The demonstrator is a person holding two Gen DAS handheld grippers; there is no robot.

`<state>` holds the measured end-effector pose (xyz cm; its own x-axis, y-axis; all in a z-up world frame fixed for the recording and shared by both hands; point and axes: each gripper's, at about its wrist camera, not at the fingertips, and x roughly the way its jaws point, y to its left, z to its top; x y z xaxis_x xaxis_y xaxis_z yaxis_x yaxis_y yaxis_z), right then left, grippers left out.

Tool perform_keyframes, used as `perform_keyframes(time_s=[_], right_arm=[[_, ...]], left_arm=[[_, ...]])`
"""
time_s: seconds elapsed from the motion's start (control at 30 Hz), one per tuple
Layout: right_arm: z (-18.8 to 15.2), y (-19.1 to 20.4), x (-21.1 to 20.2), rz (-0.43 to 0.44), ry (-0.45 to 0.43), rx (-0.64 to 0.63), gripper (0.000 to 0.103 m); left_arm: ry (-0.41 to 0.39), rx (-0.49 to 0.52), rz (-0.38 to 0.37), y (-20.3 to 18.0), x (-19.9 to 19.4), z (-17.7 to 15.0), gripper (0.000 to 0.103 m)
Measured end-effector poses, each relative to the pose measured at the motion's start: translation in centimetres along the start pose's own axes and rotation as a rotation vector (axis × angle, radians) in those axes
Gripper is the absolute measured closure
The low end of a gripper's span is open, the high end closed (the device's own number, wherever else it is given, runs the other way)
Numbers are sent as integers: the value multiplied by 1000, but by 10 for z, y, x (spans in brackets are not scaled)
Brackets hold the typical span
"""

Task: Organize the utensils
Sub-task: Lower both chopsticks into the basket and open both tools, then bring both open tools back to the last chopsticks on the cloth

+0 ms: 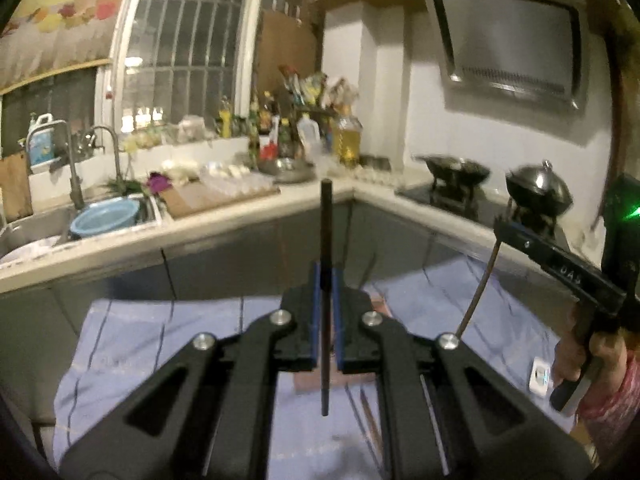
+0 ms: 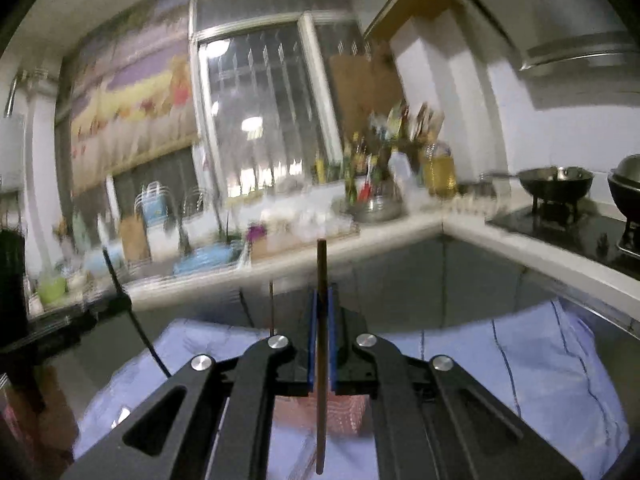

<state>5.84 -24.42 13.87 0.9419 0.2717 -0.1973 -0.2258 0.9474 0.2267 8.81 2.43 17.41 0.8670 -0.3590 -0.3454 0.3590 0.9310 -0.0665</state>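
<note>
My left gripper (image 1: 326, 280) is shut on a black chopstick (image 1: 325, 220), which stands upright between the blue pads, high above a blue cloth (image 1: 160, 344). My right gripper (image 2: 322, 296) is shut on a brown chopstick (image 2: 321, 264), also upright. In the left wrist view the right gripper (image 1: 505, 227) shows at the right, held by a person's hand (image 1: 580, 356), with the brown chopstick (image 1: 480, 284) hanging from it. In the right wrist view the left gripper (image 2: 122, 304) shows at the left, holding the black chopstick (image 2: 116, 276). A pinkish box (image 2: 348, 412) lies on the cloth below.
An L-shaped counter (image 1: 224, 220) runs behind, with a sink (image 1: 36, 228), a blue basin (image 1: 106, 216), several bottles (image 1: 348, 136) and two woks (image 1: 456, 170) on a stove. A range hood (image 1: 512, 44) hangs above. A white socket (image 1: 538, 378) lies on the cloth.
</note>
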Motion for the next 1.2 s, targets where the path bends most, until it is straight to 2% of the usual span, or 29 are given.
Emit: perform_keyframes(time_s=[0.13, 0.37, 0.47, 0.63, 0.8, 0.83, 0.87, 0.9, 0.93, 0.97, 1.03, 1.13, 1.2], right_arm=[[22, -7, 25, 24, -106, 82, 98], [24, 0, 74, 69, -158, 109, 98], [19, 4, 93, 86, -143, 95, 98], [-7, 11, 116, 97, -62, 53, 98], [-36, 17, 129, 111, 69, -4, 97], [-40, 19, 131, 111, 96, -12, 96], [-43, 19, 131, 110, 122, -15, 95], [-45, 19, 129, 111, 136, -13, 92], [-46, 19, 125, 114, 140, -6, 87], [-47, 20, 121, 116, 138, 1, 83], [-46, 19, 108, 111, 116, 20, 62], [-40, 21, 85, 100, 54, 30, 57], [-33, 23, 68, 94, 15, 34, 57]], left_arm=[[-42, -5, 45, -3, 25, 24, 98], [-22, -3, 81, -1, 80, 29, 98], [3, 3, 80, 1, 99, 19, 98], [51, -15, 76, 6, 122, -5, 98], [124, -11, 83, 0, 141, -37, 97], [136, -7, 87, -2, 142, -42, 93], [149, -7, 91, -4, 142, -47, 82], [158, -13, 97, -6, 141, -53, 75], [154, -21, 102, -6, 138, -56, 62], [143, -28, 108, -7, 133, -58, 59], [112, -34, 137, -10, 119, -61, 58], [59, -82, 177, -9, 91, -62, 50], [17, -111, 195, -7, 73, -63, 49]])
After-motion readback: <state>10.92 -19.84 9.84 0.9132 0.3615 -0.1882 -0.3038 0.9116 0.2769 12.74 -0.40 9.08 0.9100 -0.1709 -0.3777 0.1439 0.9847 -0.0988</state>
